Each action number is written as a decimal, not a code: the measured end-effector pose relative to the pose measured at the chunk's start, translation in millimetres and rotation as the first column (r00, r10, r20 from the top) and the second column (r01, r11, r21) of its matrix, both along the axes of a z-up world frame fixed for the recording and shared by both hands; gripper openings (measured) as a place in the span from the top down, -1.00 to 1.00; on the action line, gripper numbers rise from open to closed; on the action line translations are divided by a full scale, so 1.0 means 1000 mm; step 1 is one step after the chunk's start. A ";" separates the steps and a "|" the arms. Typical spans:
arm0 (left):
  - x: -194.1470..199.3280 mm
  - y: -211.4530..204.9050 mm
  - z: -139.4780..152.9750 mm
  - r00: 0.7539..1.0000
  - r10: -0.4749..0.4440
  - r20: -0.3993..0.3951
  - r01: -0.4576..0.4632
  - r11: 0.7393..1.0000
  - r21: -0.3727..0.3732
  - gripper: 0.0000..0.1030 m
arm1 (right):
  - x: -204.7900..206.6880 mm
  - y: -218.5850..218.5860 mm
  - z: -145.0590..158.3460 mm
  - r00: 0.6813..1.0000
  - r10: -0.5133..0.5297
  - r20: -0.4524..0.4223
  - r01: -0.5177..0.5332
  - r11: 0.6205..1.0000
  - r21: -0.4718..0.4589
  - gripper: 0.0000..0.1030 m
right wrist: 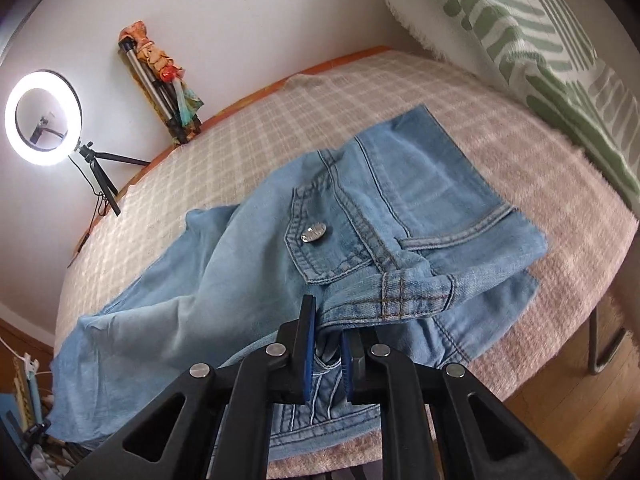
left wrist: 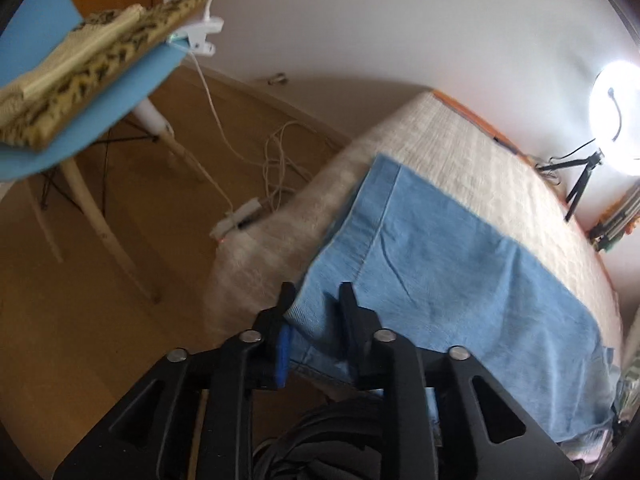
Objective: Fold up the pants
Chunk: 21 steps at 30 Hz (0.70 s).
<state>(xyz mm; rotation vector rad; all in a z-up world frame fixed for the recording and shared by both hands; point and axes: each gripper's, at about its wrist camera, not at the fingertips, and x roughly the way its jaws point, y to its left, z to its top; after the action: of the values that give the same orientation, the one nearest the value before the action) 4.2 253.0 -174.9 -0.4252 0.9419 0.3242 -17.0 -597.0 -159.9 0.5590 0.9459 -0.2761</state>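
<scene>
Left gripper (left wrist: 316, 300) first: its two black fingers are clamped on the near edge of the light blue denim pants (left wrist: 452, 264), with cloth bunched between them. In this left wrist view the pants are spread flat over a bed covered with a beige checked blanket (left wrist: 460, 140), and the long axis of the legs is seen running away from the gripper toward the lower right, hem end at the upper left near the blanket's edge. Room stuff: a wooden floor (left wrist: 120, 280), a blue chair (left wrist: 100, 112) with a leopard-print cushion (left wrist: 100, 64) stacked on it, a white clip (left wrist: 200, 34) with a cable hanging down, a tangle of white cables (left wrist: 280, 168) on the floor, and a lit ring light (left wrist: 616, 120) on a small tripod against the white wall.

Right wrist view next. Right gripper (right wrist: 330, 328) is closed on the waistband, denim pinched between the blue pads (right wrist: 309, 356). The waist end is lifted and crumpled here, metal button (right wrist: 314, 233) facing up, a pocket seam to the right, and the legs are seen trailing off to the lower left across the same checked blanket (right wrist: 280, 120). A green-and-white patterned pillow (right wrist: 520, 40) is propped at the upper right, the ring light (right wrist: 42, 118) glows at the left, and a folded tripod (right wrist: 160, 88) is leaned against the wall beside it.
</scene>
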 end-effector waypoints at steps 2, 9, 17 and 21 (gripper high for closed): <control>0.004 -0.001 0.020 1.000 -0.018 0.012 0.017 0.998 0.068 0.54 | -0.001 -0.001 0.001 1.000 0.006 0.003 -0.006 1.000 0.003 0.68; 0.039 -0.042 0.100 0.972 -0.199 0.126 0.184 0.975 0.121 0.19 | -0.012 -0.002 0.005 1.000 0.023 -0.008 -0.023 1.000 -0.004 0.33; 0.090 -0.162 0.093 0.868 -0.482 0.121 0.476 0.876 0.076 0.14 | -0.028 0.000 0.033 1.000 0.025 0.016 -0.023 0.993 -0.116 0.33; 0.107 -0.226 0.076 0.802 -0.584 0.126 0.587 0.809 0.020 0.13 | -0.028 0.003 0.058 0.997 0.044 0.066 -0.032 0.984 -0.173 0.33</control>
<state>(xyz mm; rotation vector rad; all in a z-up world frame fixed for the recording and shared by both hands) 111.6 26.8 -99.2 -0.1499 0.9053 -0.2810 -45.0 -594.5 -101.4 0.3897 0.8550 -0.2987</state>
